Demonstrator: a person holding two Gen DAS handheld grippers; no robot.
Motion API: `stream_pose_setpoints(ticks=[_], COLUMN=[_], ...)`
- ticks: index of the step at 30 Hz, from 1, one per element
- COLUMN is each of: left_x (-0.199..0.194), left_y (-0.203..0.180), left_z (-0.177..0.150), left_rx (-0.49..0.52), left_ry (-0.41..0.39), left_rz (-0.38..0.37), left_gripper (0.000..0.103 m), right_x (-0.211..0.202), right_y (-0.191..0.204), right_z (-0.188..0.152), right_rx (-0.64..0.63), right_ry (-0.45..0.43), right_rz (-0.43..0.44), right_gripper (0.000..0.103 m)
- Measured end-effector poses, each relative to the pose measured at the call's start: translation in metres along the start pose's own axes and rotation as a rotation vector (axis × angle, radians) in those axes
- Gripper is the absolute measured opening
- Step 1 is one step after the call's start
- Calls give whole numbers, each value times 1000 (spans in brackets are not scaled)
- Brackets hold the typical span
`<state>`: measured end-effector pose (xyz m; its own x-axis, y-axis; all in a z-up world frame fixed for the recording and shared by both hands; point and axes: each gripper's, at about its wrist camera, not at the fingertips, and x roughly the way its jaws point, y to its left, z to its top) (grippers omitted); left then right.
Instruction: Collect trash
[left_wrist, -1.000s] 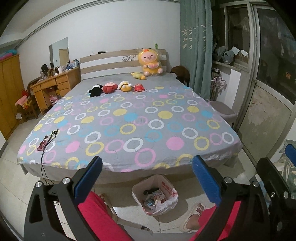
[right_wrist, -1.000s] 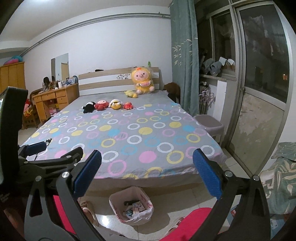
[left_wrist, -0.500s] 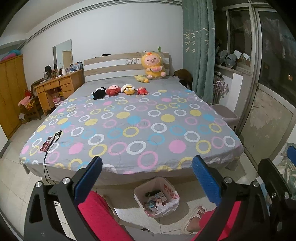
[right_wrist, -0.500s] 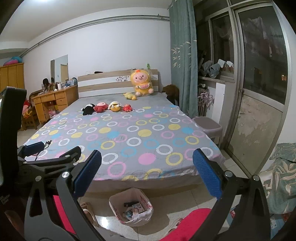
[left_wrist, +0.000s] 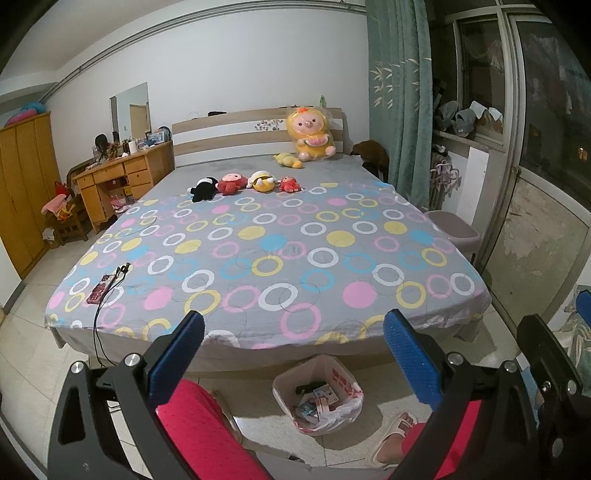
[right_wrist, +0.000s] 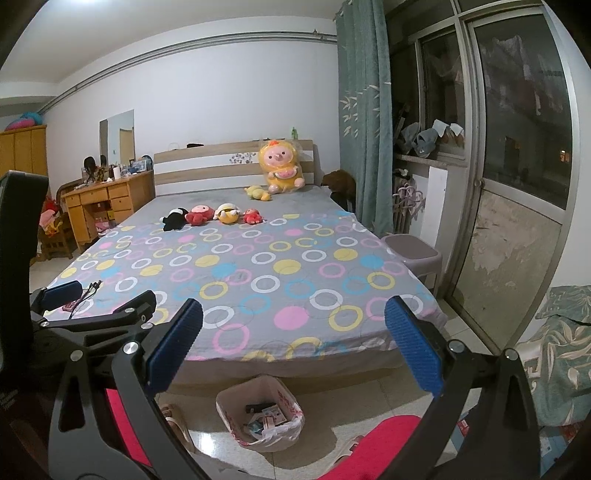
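A small trash bin (left_wrist: 318, 397) lined with a white plastic bag stands on the floor at the foot of the bed, holding wrappers and small packages; it also shows in the right wrist view (right_wrist: 260, 411). My left gripper (left_wrist: 293, 354) is open and empty, held above the bin. My right gripper (right_wrist: 293, 349) is open and empty, also above the bin. The left gripper's arm (right_wrist: 92, 317) shows at the left of the right wrist view.
A large bed (left_wrist: 273, 254) with a circle-patterned sheet fills the room, with plush toys (left_wrist: 240, 182) near the head and a red object with a cable (left_wrist: 99, 291) at its left corner. A stool (left_wrist: 454, 229), a wooden desk (left_wrist: 122, 181) and the person's slippered feet (left_wrist: 391, 432) are nearby.
Both views have risen and tilted slightly, so the bed and bin sit a little lower in frame. Both grippers stay open.
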<state>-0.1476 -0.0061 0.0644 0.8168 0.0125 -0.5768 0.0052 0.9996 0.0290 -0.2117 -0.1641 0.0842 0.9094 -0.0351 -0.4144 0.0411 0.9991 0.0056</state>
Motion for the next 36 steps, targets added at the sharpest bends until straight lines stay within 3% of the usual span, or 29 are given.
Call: stream_pose_setpoints(ticks=[36], left_x=[-9], left_y=[5], left_z=[-5], left_rx=[4], left_ry=[-4], left_rz=[24], left_gripper=[95], right_x=[-3], right_y=[1], right_z=[-2], right_rx=[3], right_ry=[0], right_rz=[-4], right_gripper=[96])
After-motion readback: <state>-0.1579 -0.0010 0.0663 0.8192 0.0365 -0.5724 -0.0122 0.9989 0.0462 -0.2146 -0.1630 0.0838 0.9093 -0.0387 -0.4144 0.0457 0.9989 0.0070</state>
